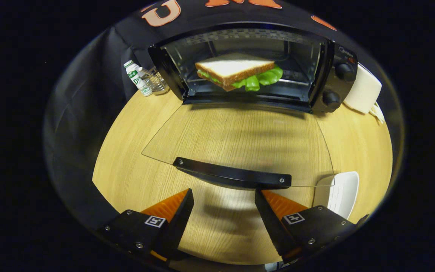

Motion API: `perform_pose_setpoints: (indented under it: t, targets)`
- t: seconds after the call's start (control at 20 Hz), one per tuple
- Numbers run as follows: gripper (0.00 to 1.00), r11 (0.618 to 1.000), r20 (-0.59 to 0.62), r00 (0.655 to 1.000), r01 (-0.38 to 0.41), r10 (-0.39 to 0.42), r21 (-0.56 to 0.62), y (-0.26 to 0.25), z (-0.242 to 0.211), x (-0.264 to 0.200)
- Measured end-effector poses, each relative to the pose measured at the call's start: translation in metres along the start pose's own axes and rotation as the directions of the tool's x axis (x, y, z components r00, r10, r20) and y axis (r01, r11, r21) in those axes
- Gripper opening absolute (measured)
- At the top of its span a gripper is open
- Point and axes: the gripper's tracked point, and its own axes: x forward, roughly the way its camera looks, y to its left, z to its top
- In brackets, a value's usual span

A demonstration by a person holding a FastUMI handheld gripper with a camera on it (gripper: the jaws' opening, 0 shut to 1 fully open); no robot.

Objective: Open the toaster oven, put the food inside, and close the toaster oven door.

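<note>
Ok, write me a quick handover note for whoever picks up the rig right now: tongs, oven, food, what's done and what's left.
Tongs: open and empty, fingers spread just short of the door handle, touching nothing.
Toaster oven: on the wooden table, glass door folded fully down and lying flat toward the tongs.
Sandwich: inside the oven on the rack.
White plate: on the table beside the right finger, nothing on the part in view.
Done: door opened, food placed inside.
Left: get hold of the handle, swing the door up and shut it.
</note>
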Motion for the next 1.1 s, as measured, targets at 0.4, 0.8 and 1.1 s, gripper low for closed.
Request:
perform_pose_setpoints:
  t: [0.4, 0.8, 1.1]
  targets:
    - [0.96, 0.998, 0.227, 0.972, 0.062, -0.055, -0.024, -0.02, 0.104, -0.039]
    - [0.96, 0.994, 0.398, 0.916, 0.088, -0.058, -0.057, -0.023, 0.176, -0.088]
    - [0.97, 0.993, 0.61, 0.791, 0.098, -0.042, -0.059, -0.025, 0.242, -0.176]
